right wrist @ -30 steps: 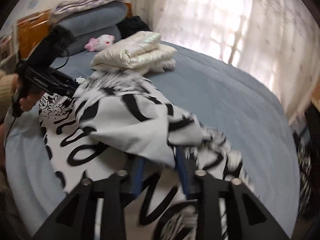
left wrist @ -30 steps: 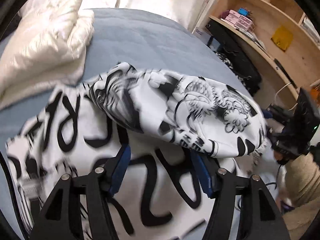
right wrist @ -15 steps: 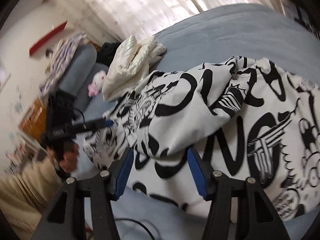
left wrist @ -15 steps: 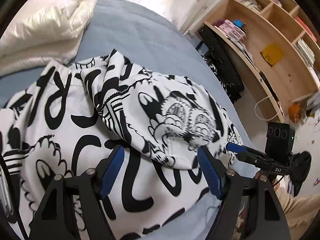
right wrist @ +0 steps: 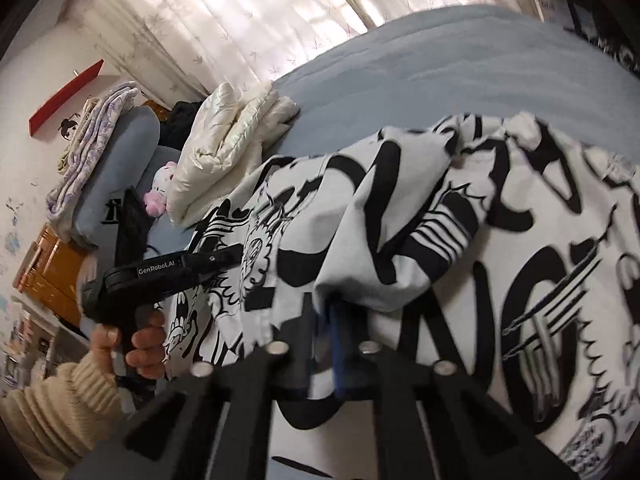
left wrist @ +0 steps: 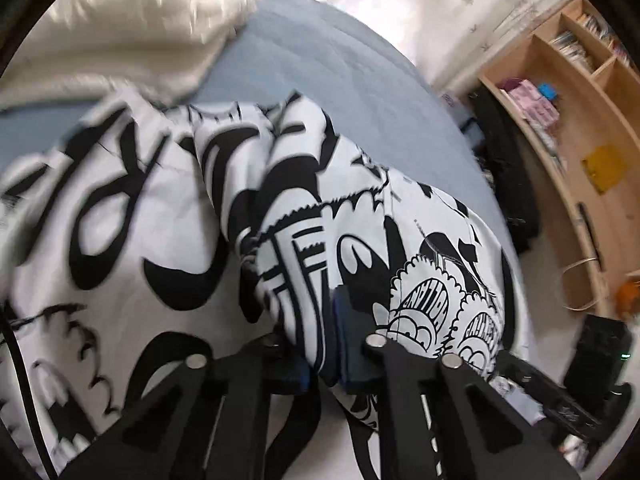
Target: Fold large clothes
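Note:
A large white garment with black graffiti print lies spread on the blue bed, one part folded over on top. My left gripper is shut, its blue pads pinching the edge of the folded layer. In the right wrist view the same garment fills the middle, and my right gripper is shut on a bunched fold of it. The left gripper also shows there at the left, held by a hand in a cream knitted sleeve, its tips at the cloth's far edge.
A folded cream puffer jacket lies on the bed just beyond the garment. Grey pillows with a striped blanket and a pink plush toy sit at the head. Wooden shelves stand past the bed's right side.
Both grippers stood open around the folded edge; now both have sunk onto it and shut on the fabric. Each wrist has rolled.

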{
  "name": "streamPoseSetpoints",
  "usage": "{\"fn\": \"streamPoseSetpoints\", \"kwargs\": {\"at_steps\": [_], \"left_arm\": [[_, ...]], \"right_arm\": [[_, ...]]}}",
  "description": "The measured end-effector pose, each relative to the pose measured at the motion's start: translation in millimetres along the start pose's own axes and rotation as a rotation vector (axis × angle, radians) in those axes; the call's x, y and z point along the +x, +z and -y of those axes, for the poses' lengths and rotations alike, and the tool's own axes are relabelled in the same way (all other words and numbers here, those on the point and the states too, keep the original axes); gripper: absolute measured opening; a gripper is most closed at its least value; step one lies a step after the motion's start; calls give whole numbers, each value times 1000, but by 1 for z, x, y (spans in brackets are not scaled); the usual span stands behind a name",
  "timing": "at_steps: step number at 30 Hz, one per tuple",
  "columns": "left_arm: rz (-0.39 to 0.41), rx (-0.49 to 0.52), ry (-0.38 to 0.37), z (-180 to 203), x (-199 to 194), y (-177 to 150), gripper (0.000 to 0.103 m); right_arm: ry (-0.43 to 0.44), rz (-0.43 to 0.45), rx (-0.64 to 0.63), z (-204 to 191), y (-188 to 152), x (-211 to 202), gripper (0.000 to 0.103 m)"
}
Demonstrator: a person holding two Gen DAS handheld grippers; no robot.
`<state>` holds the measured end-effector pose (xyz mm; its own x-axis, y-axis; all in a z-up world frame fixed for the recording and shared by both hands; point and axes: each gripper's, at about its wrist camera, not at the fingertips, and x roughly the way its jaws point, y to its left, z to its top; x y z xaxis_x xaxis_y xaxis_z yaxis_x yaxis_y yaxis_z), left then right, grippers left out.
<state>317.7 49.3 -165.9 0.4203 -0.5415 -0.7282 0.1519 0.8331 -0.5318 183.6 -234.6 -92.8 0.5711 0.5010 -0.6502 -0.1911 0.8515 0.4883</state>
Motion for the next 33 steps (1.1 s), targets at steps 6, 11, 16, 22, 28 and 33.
{"fn": "streamPoseSetpoints", "kwargs": {"at_steps": [6, 11, 16, 22, 28, 33], "left_arm": [[51, 85, 99, 44, -42, -30, 5], [-22, 172, 237, 52, -20, -73, 5], [-5, 205, 296, 57, -16, -86, 17], [52, 198, 324, 59, -49, -89, 27], [157, 162, 293, 69, -85, -86, 27], [160, 203, 303, 86, -60, -63, 27]], "right_arm": [[-9, 79, 24, 3, -3, -46, 3], [-159, -47, 27, 19, -29, -23, 3], [-249, -125, 35, 19, -50, -7, 5], [-263, -48, -37, -5, -40, -39, 8], [-172, 17, -67, -23, -24, -55, 9], [-116, -2, -77, -38, 2, -16, 9]]}}
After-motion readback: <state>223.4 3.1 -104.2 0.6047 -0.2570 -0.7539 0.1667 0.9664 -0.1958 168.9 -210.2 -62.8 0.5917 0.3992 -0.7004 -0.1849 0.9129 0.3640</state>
